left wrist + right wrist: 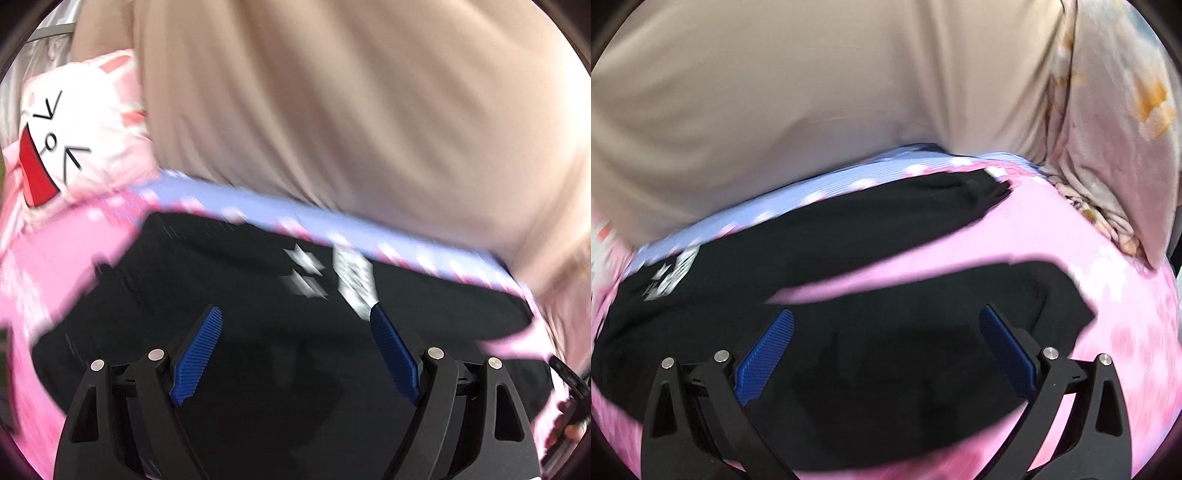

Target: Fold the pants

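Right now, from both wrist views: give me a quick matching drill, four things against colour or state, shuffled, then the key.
Things:
1. pants
2. bedsheet
3. cat pillow
4. left gripper

Colour or state:
A. white and pink, with a drawn face and a red mouth
B. open, nothing between the blue pads
C. black, spread flat, with a white print near one edge
D. pink, with a pale blue band along the far edge

Pairs: 1-C, 2-D, 3-A, 4-B
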{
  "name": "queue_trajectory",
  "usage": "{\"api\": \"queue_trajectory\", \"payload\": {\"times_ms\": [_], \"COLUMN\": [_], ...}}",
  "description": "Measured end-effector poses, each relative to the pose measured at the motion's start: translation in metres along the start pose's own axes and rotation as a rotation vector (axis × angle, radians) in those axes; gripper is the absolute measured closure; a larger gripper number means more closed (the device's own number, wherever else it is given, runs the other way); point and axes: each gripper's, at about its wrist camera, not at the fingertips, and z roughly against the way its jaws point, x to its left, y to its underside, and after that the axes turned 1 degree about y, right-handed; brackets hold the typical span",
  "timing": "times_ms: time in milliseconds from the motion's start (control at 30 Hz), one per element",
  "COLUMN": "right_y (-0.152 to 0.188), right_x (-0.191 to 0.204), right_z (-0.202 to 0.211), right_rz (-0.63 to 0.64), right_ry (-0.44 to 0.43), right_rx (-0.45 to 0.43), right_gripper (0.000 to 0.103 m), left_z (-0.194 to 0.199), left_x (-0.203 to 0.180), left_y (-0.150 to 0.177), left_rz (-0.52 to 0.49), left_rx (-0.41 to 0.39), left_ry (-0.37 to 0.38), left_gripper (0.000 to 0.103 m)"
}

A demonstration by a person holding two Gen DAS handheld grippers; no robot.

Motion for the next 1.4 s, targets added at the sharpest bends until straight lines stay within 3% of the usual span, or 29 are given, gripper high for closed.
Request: {"api": "queue_trajectory", "payload": {"times_ms": [33, 67, 233, 400, 500, 567, 600, 633, 700, 733, 767, 833, 967, 1100, 1233, 1400], "right_y": [-0.019, -0.037, -0.101, -0.137, -0.146, -0.146, -0.145, -0.143, -0.142, -0.142, -0.143, -0.145, -0.153, -0.147, -0.105, -0.019], "right_x": [-0.012, -0.022, -0.046, -0.063, -0.065, -0.063, -0.062, -0.060, -0.053, -0.048, -0.043, -0.042, -0.046, -0.056, -0.075, -0.110], "right_z": [-0.017, -0.032, -0.099, -0.158, -0.187, -0.207, -0.212, -0.220, -0.223, -0.220, -0.214, -0.202, -0.147, -0.050, 0.032, 0.065], "right_rz": [-0.012, -0.029, -0.092, -0.181, -0.204, -0.199, -0.195, -0.184, -0.130, -0.095, -0.078, -0.086, -0.073, -0.032, 0.009, 0.003], "right_ry": [0.030, 0.045, 0.075, 0.098, 0.108, 0.131, 0.145, 0.156, 0.164, 0.141, 0.081, 0.039, -0.028, -0.143, -0.210, -0.187], "right_rx": [0.010, 0.018, 0.082, 0.176, 0.233, 0.282, 0.299, 0.313, 0.280, 0.251, 0.236, 0.231, 0.126, -0.024, -0.103, -0.024], "right_gripper": [0.005, 0.005, 0.005, 0.005, 0.005, 0.005, 0.005, 0.005, 0.008, 0.028, 0.059, 0.085, 0.088, 0.089, 0.089, 0.088], "left_z": [-0.015, -0.029, -0.126, -0.208, -0.232, -0.241, -0.245, -0.246, -0.246, -0.243, -0.239, -0.220, -0.159, -0.062, 0.019, 0.069], "left_x": [0.017, 0.030, 0.107, 0.167, 0.180, 0.176, 0.172, 0.168, 0.159, 0.158, 0.158, 0.157, 0.145, 0.135, 0.134, 0.156], "left_y": [-0.025, -0.043, -0.113, -0.120, -0.115, -0.117, -0.118, -0.120, -0.122, -0.124, -0.126, -0.133, -0.153, -0.166, -0.133, -0.048], "left_rz": [0.020, 0.030, 0.175, 0.337, 0.386, 0.344, 0.317, 0.285, 0.230, 0.239, 0.254, 0.266, 0.277, 0.226, 0.170, 0.154], "left_rx": [-0.004, 0.006, 0.174, 0.381, 0.426, 0.403, 0.403, 0.393, 0.400, 0.405, 0.403, 0.364, 0.269, 0.160, 0.111, 0.181], "left_ry": [-0.071, -0.096, -0.241, -0.295, -0.305, -0.335, -0.355, -0.385, -0.400, -0.382, -0.369, -0.345, -0.240, -0.132, -0.111, -0.164], "left_gripper": [0.023, 0.023, 0.023, 0.023, 0.022, 0.022, 0.030, 0.055, 0.084, 0.096, 0.097, 0.098, 0.099, 0.099, 0.098, 0.092]}}
